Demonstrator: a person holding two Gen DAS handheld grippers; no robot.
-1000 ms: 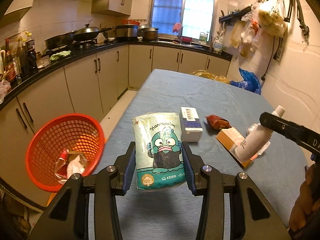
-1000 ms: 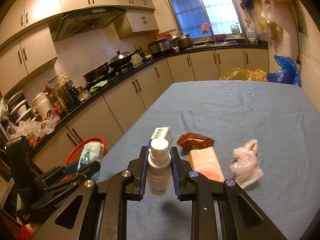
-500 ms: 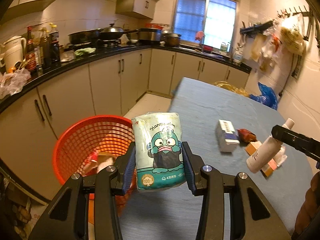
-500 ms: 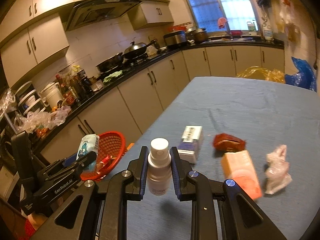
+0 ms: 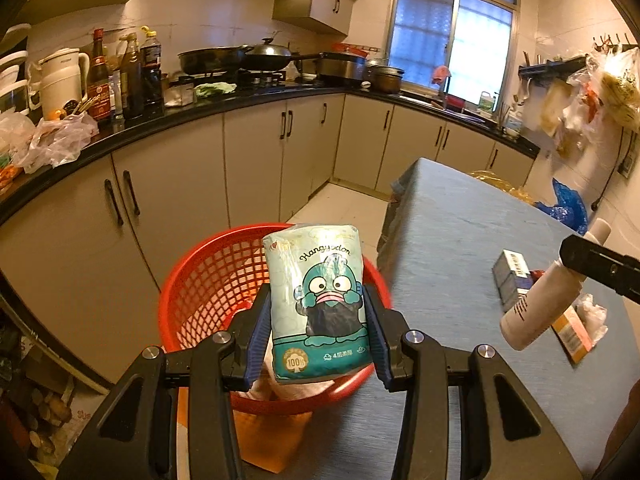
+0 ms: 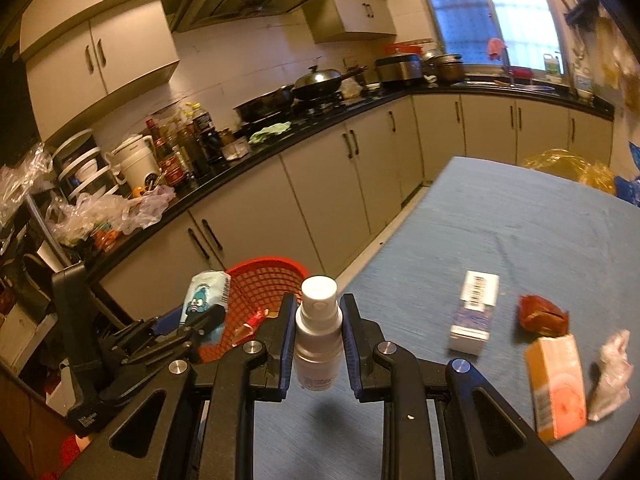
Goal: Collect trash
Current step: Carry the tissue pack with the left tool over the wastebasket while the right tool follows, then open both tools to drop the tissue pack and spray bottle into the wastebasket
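Hovering over the red plastic mesh basket (image 5: 208, 280), left gripper (image 5: 318, 336) clamps a teal cartoon-print tissue pack (image 5: 318, 304). Right gripper (image 6: 318, 344) pinches a white spray bottle (image 6: 319, 332) upright above the blue-clothed table (image 6: 520, 232), w/ basket just beyond.

A cartoon-printed tissue pack (image 5: 318, 304) hides much of the red mesh basket (image 5: 208, 276); the scraps inside are too obscured to identify. At three o'clock in the left wrist view, a white spray bottle (image 5: 538, 308) covers part of a blurred barcoded box (image 5: 509, 270). The orange carton (image 6: 556, 388) on the blue table (image 6: 520, 232) carries unreadable print.
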